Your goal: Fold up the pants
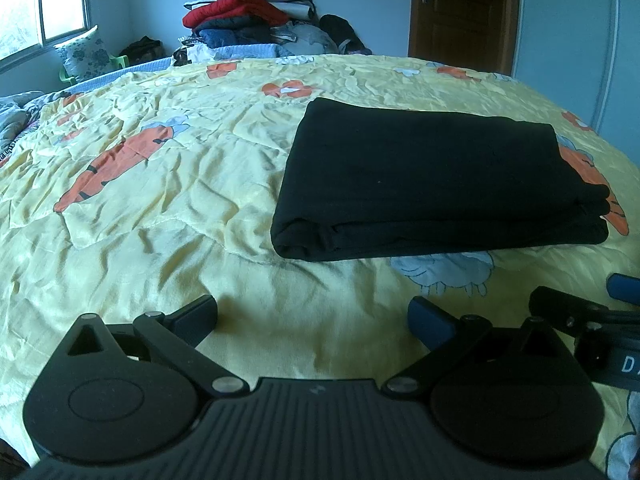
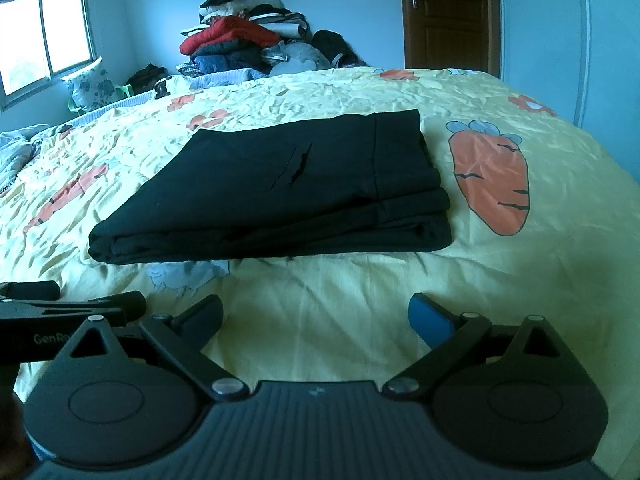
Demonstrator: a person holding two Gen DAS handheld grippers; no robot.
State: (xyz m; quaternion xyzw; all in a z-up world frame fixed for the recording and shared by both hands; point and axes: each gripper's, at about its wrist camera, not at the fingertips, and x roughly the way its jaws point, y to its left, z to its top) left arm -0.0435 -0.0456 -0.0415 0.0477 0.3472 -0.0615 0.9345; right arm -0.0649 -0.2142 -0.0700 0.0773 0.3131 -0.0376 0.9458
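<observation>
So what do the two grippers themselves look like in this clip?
Both match. The left gripper and right gripper have matte black bodies with ribbed centres, round side discs, silver pivot pins, angled black linkages and blue finger pads. White lettering marks the side of each; no cables or sleeves show.

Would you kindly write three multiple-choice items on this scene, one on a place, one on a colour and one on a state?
1. Where do the pants lie?
A. on the yellow bedspread
B. on the clothes pile
C. on the floor

2. What colour are the pants?
A. red
B. black
C. blue

3. How do the left gripper and right gripper stand?
A. both shut on the pants
B. one open, one shut
C. both open, holding nothing

Answers: 1 A, the bedspread shows all around them; 2 B, black in both views; 3 C, the fingers of each stand wide apart, short of the folded pants.
</observation>
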